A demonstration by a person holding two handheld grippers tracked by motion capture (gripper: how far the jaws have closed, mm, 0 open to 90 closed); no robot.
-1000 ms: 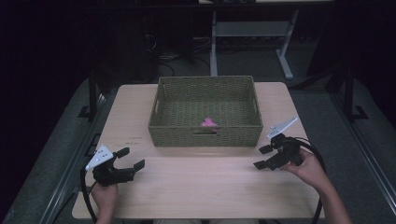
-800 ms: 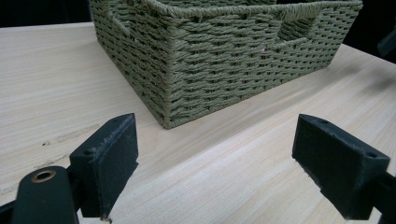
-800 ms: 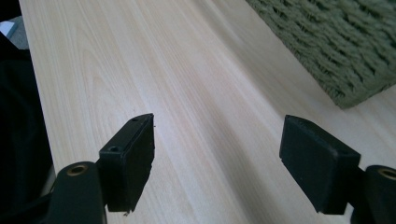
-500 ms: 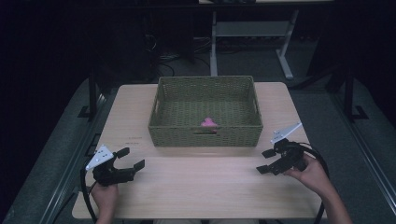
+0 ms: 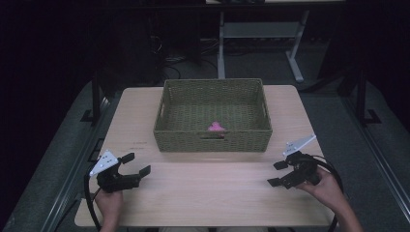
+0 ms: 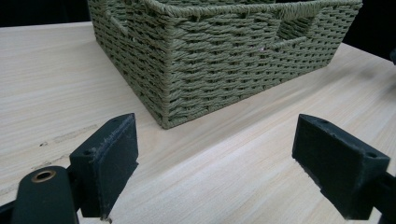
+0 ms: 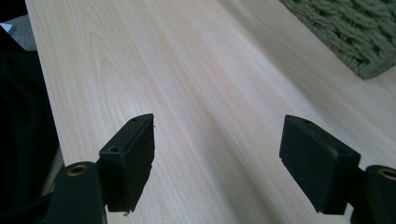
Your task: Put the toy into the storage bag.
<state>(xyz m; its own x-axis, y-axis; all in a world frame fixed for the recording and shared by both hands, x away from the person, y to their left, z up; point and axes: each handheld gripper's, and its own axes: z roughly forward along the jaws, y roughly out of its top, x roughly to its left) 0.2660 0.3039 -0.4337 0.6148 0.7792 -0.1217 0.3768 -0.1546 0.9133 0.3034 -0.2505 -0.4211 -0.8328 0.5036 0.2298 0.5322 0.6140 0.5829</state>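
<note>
Tools [image 5: 136, 164] [image 5: 277, 173] spread wide beside basket [image 5: 212, 140]

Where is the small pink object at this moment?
In the high view, the pink object lies inside the green woven basket, on its floor against the near wall and about midway along it, far from both grippers.

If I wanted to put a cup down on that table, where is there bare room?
The widest bare patch is the near strip of table, between the left gripper and right gripper, in front of the basket. Narrower strips flank the basket. The basket's floor is bare but for a small pink thing.
</note>
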